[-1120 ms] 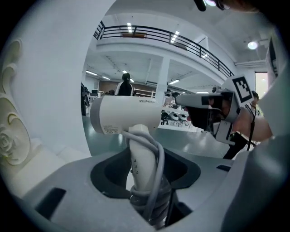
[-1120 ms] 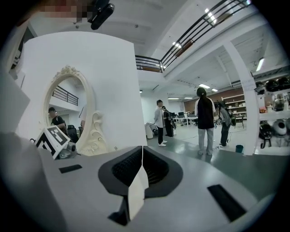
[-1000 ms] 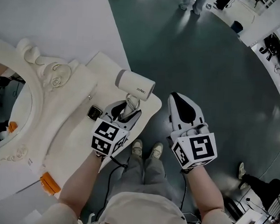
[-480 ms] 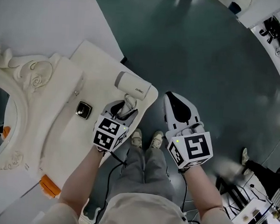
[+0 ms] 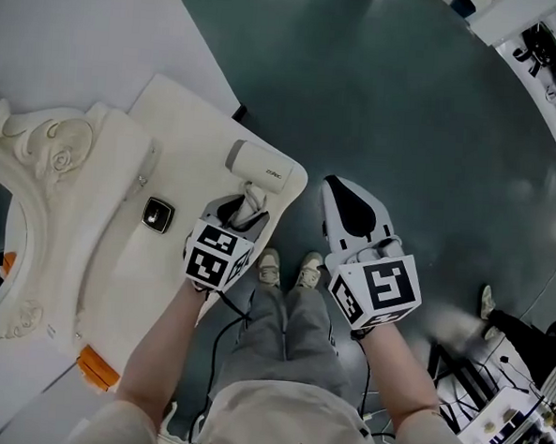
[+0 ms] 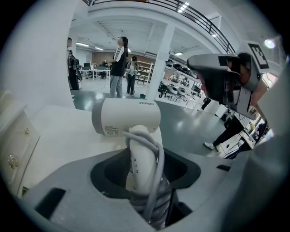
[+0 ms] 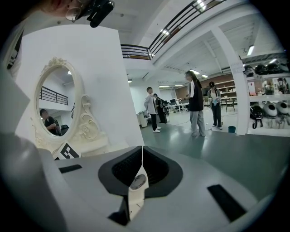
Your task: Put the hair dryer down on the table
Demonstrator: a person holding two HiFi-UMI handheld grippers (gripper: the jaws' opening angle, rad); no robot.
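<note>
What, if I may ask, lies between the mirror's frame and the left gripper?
A small black square item on the table, touching neither; the head view shows it.

**Head view:** from above, steeply down onto the table (image 5: 189,136) and floor (image 5: 407,112). **Gripper views:** low and near, along their jaws. The left crosses the table's corner, the right faces the mirror (image 7: 56,106). Both share the standing people (image 6: 118,65).
</note>
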